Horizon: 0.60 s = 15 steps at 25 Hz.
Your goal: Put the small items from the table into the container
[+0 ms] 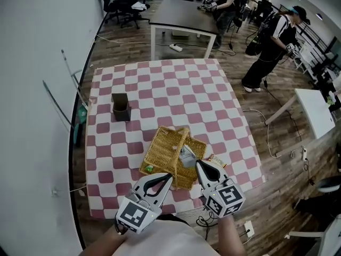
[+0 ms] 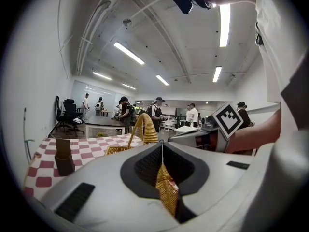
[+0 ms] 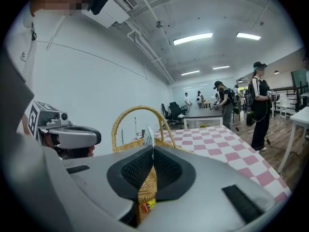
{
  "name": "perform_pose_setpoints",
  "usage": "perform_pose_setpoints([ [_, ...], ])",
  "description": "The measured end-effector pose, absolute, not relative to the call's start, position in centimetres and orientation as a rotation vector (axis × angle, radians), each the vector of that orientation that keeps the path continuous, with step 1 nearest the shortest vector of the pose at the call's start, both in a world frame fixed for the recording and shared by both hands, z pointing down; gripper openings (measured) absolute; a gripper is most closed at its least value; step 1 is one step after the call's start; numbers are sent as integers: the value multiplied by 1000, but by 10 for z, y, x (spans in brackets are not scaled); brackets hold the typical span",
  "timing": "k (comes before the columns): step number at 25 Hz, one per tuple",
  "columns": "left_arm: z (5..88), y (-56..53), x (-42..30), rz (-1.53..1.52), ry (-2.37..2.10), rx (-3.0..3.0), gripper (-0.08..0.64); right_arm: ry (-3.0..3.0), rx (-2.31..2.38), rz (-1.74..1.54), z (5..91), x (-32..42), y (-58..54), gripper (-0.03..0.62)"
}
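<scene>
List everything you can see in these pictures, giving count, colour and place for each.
table: one, red-and-white checked cloth, centre
basket: one, straw yellow, near edge of the table
box: one, dark brown, left part of the table, apart from the basket
silver packet: one, above the basket
yellow packet: one, on the cloth right of the basket
green item: one, small, in the basket's left corner
dark table: one, far side of the room
chairs: black, far left
people: several, dark clothes, background
left gripper: one, grey, jaws together, over the basket's near side
right gripper: one, grey, shut on the silver packet
</scene>
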State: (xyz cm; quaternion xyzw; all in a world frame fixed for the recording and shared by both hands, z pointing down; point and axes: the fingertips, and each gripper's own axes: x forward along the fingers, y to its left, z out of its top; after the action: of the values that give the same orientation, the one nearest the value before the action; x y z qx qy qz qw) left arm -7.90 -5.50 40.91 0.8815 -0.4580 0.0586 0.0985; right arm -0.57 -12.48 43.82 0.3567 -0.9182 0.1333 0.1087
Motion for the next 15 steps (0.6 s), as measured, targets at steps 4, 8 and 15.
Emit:
perform_pose_setpoints([
  [4,410,-55,-87,167,-1378,2577,6,-2675,1014,377,443,-14,-130,5],
  [8,409,-56,-96,166,-1410,2577,6,-2650,960,340,443,-23,-136,5],
  [15,408,-57,-107,152,-1442,2535,6,-2572,803,283,448,-40,-151,5],
])
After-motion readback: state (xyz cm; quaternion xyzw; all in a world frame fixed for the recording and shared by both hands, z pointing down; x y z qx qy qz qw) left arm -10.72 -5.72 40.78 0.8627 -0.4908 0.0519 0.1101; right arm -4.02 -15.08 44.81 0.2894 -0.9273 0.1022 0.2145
